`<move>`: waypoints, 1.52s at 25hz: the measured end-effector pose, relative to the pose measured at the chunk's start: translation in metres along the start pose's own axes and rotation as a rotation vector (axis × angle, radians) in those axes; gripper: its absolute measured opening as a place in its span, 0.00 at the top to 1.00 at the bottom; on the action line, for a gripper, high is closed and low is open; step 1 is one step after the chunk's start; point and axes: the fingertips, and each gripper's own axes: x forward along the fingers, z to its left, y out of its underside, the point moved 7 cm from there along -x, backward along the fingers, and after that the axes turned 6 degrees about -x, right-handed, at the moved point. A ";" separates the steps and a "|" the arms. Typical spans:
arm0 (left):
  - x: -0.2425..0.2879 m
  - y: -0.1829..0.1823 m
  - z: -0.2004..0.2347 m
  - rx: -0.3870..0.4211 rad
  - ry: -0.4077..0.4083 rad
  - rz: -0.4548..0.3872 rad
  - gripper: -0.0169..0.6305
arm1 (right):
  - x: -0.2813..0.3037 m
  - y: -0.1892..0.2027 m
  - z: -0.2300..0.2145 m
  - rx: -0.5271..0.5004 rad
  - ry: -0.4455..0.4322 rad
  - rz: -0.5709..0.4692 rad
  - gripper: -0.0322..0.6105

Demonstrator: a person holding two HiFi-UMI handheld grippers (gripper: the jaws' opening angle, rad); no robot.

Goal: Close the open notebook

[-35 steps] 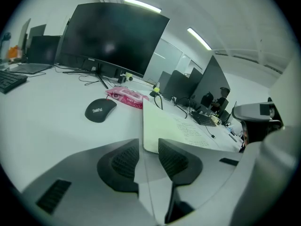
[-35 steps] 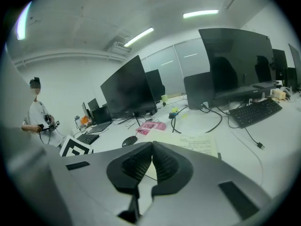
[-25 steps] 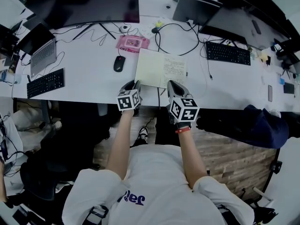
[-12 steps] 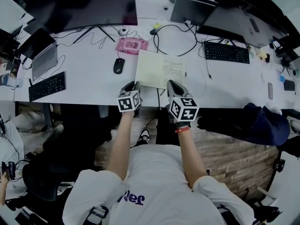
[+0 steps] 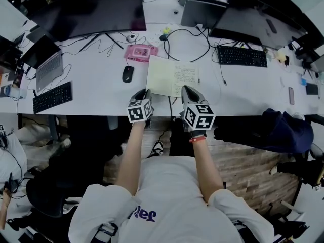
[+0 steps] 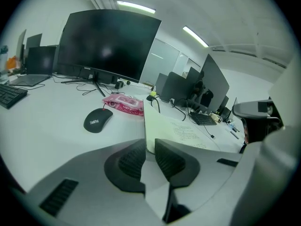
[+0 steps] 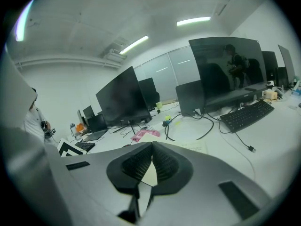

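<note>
The open notebook lies on the white desk, its right page handwritten; it also shows in the left gripper view and the right gripper view. My left gripper is at the notebook's near-left corner. Its jaws are closing with the edge of the left half between them, the pads close on either side. My right gripper sits at the near edge of the right page. Its pads meet at the tips with nothing held.
A black mouse and a pink packet lie just left of and behind the notebook. A black cable loops behind it. Keyboards, a laptop and dark monitors line the desk. The desk's near edge runs under my wrists.
Both grippers stay at the notebook's near edge. The head view has drifted slightly, so the desk sits a little higher in the picture.
</note>
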 end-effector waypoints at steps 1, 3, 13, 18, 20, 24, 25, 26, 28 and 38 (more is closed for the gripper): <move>-0.001 -0.001 -0.002 0.003 0.001 -0.002 0.86 | -0.001 -0.001 0.000 0.000 0.001 -0.005 0.93; -0.002 -0.002 -0.004 0.009 0.006 -0.006 0.86 | -0.002 -0.003 -0.001 -0.001 0.003 -0.012 0.93; -0.012 -0.009 -0.023 0.067 0.033 -0.032 0.87 | -0.015 -0.006 -0.007 0.012 0.021 -0.035 0.93; -0.014 -0.014 -0.033 0.088 0.052 -0.037 0.88 | -0.019 -0.008 -0.013 0.019 0.037 -0.044 0.93; -0.016 -0.015 -0.037 0.096 0.062 -0.041 0.88 | -0.020 -0.007 -0.014 0.024 0.042 -0.045 0.93; -0.018 -0.017 -0.045 0.109 0.087 -0.042 0.89 | -0.024 -0.009 -0.016 0.032 0.052 -0.054 0.93; -0.018 -0.018 -0.048 0.113 0.093 -0.041 0.89 | -0.025 -0.010 -0.017 0.032 0.054 -0.058 0.93; -0.019 -0.018 -0.050 0.118 0.097 -0.040 0.89 | -0.026 -0.011 -0.017 0.033 0.056 -0.062 0.93; -0.020 -0.019 -0.055 0.126 0.106 -0.042 0.90 | -0.028 -0.013 -0.019 0.034 0.059 -0.066 0.93; -0.020 -0.020 -0.090 0.176 0.176 -0.037 0.91 | -0.036 -0.015 -0.025 0.046 0.077 -0.082 0.93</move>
